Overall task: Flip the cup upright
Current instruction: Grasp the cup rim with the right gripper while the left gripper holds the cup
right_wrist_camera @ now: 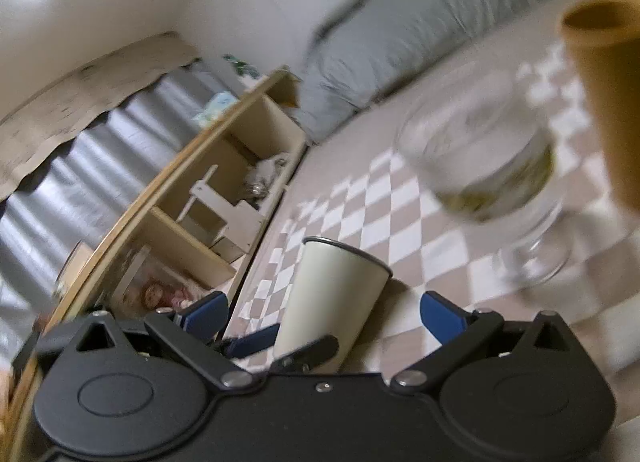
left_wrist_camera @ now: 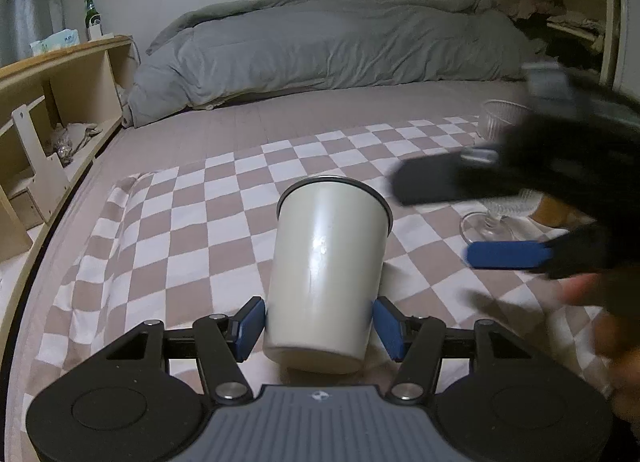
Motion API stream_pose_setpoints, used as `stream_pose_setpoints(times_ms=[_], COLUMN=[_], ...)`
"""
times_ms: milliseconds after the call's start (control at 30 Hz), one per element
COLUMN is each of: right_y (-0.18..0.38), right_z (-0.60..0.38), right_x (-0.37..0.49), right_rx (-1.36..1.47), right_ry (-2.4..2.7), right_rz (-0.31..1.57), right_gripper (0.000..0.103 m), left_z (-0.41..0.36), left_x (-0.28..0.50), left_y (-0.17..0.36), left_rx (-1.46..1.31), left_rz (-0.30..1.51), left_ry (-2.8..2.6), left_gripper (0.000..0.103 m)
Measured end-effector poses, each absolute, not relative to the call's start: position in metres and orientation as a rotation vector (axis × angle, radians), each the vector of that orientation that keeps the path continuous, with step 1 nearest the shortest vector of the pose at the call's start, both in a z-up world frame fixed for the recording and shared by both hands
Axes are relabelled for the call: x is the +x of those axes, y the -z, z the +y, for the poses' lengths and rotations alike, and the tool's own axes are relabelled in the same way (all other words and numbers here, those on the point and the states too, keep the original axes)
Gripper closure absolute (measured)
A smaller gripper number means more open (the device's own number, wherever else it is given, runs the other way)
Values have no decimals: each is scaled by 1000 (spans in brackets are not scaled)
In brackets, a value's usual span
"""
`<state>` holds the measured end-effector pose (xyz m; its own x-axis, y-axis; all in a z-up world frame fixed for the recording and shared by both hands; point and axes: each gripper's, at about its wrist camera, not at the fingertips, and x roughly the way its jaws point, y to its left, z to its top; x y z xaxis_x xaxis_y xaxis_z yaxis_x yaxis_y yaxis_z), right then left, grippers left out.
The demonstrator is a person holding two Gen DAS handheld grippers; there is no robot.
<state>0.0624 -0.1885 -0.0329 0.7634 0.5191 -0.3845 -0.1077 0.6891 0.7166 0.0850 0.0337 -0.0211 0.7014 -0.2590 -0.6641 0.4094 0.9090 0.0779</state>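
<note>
- Left tool [left_wrist_camera: 319, 326] low over the checkered cloth [left_wrist_camera: 192, 221], pads either side of the cream cup [left_wrist_camera: 328, 282] near its base, pinching it.
- Cup upright, rim up (dark edge).
- Right tool [left_wrist_camera: 432, 217] at cup's right, blurred, fingers spread wide, holding nothing; stemmed glass [right_wrist_camera: 492, 177] beyond.

Cream cup [left_wrist_camera: 326, 282] [right_wrist_camera: 328, 298] with dark metal rim, observed upright, mouth uppermost, slightly tilted, base on checked cloth [left_wrist_camera: 180, 229]; glossy wall, small scuff mid-height.
</note>
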Motion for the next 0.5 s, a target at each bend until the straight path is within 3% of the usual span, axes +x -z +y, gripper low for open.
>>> stream_pose_setpoints(times_ms=[300, 500], right_y=[75, 77], right_z=[-159, -151], right_x=[117, 133], right_rx=[1010, 1039], right_ry=[-220, -248], right_rz=[803, 803], right_gripper=[0, 3], left_z=[53, 58], left_x=[77, 72], left_y=[27, 30], left_rx=[212, 219], left_rz=[662, 638], left_ry=[429, 444], left_gripper=[43, 43])
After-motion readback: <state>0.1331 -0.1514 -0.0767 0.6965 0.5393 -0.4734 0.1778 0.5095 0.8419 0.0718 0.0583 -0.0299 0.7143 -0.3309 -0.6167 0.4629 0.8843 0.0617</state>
